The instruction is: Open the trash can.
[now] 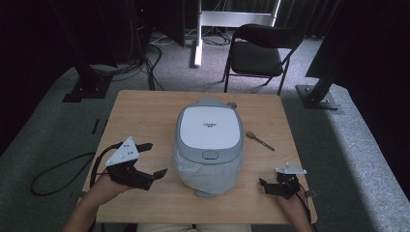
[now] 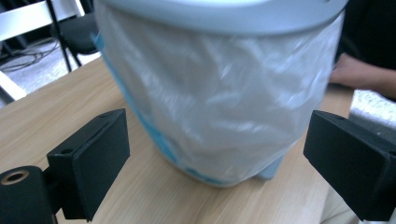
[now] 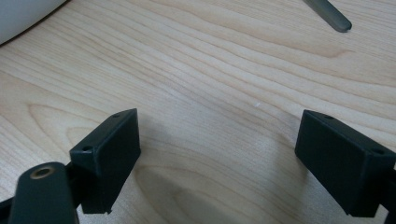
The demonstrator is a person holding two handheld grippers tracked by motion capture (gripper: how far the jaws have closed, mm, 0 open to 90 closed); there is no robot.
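Two grippers rest on the wooden table (image 1: 145, 106): the left gripper (image 1: 153, 159), jaws wide apart, faces the plastic-wrapped rice cooker (image 1: 209, 145) at mid-table; its lid bears small grey lettering too faint to read. Further right lie a wooden spoon (image 1: 259, 140) and the right gripper (image 1: 263, 186), jaws spread over bare wood.

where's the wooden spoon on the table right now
In the high view, the small wooden spoon lies on the light wooden table, just right of the grey-lidded bin with a white plastic liner, beyond the right tongs.
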